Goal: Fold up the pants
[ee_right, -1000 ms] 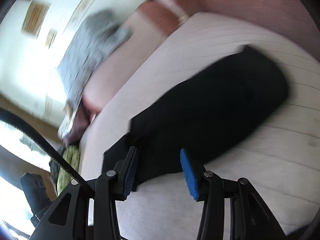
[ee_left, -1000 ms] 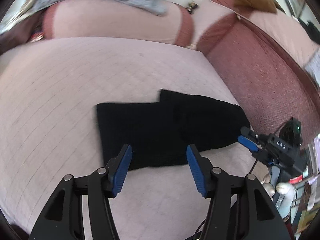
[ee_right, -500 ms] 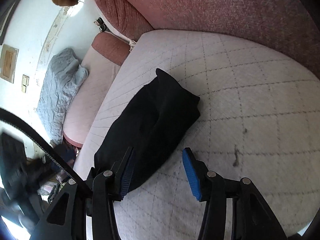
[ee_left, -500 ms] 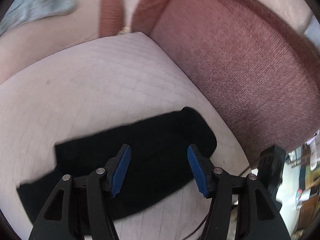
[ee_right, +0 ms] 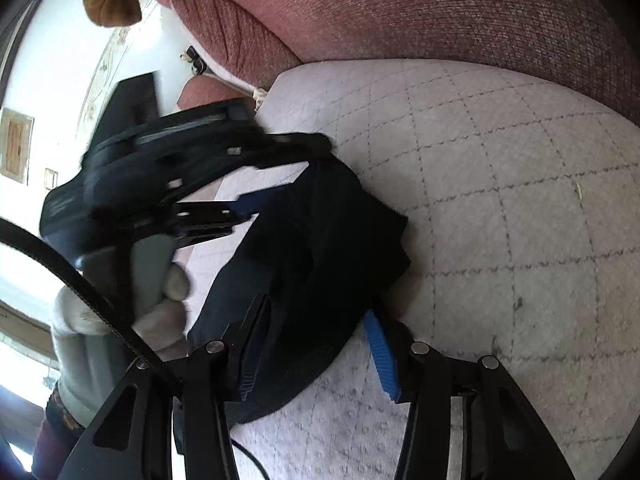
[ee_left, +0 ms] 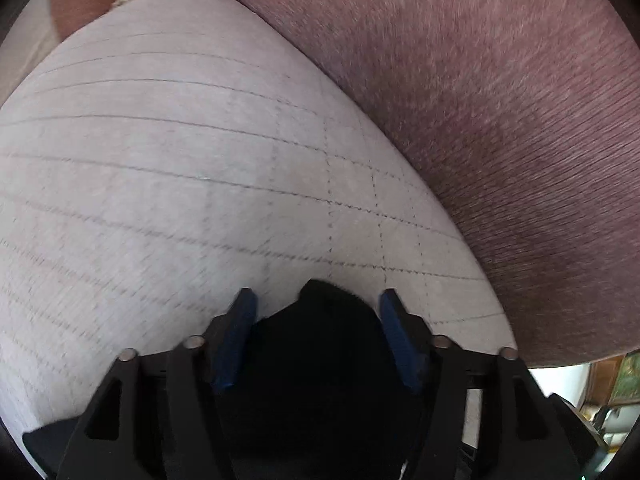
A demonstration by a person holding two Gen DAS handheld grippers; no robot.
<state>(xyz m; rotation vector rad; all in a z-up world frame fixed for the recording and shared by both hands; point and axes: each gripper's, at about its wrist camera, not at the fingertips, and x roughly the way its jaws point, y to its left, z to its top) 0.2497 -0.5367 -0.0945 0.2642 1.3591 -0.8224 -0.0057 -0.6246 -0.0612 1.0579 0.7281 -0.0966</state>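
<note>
black pants (ee_right: 320, 264) lie bunched on the quilted cushion (ee_left: 168, 168). left gripper (ee_left: 316, 336) is opening and right gripper (ee_right: 316, 344) closing, both astride cloth, neither pinching; seat each deep before clamping.

pants: black soft fabric pants (ee_right: 320, 264) | state: folded into a thick bundle | pose: lying flat | place: pale quilted sofa seat cushion (ee_right: 500, 200), near its back corner

pants (ee_right: 320, 248) on quilted cushion (ee_right: 500, 208) | backrest (ee_right: 440, 12) behind cushion | pants between both grippers' fingers (ee_right: 378, 354)
</note>
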